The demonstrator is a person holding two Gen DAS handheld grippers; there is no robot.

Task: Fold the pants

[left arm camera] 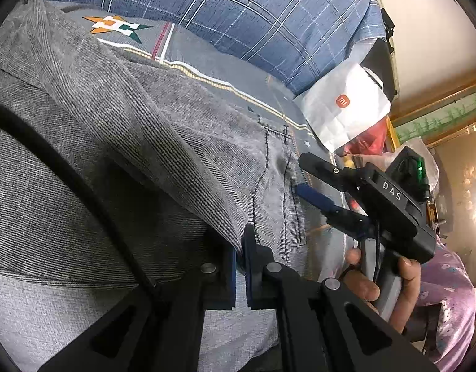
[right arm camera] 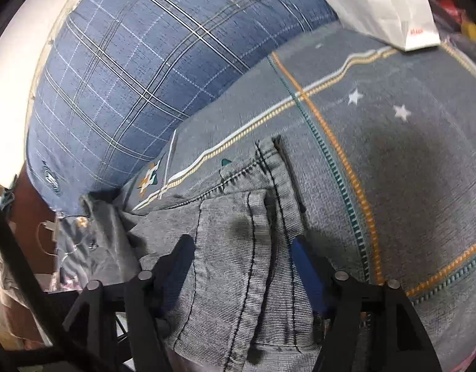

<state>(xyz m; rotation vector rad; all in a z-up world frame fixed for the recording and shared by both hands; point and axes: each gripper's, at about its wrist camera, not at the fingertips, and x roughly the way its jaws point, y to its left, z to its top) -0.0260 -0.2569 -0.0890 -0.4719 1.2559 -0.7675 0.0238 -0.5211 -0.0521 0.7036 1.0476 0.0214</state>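
One pr grey pants [left arm camera: 176, 161] lies on the grey bedsheet [right arm camera: 392, 161], beside one blue plaid pillow [left arm camera: 253, 15]. Two grippers: left gripper [left arm camera: 241, 257] clamped tight on a pants fold; right gripper [right arm camera: 241, 248] jaws apart, waistband lying between, pads not pressing. One white paper bag [left arm camera: 346, 108] nr pillow.

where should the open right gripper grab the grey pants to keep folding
Take the grey pants by the stitched hem edge lying between the right gripper's open fingers, coming straight down the way it already points. That edge is doubled and seamed, and lies raised off the star-print bedsheet, so the fingers can close across it.
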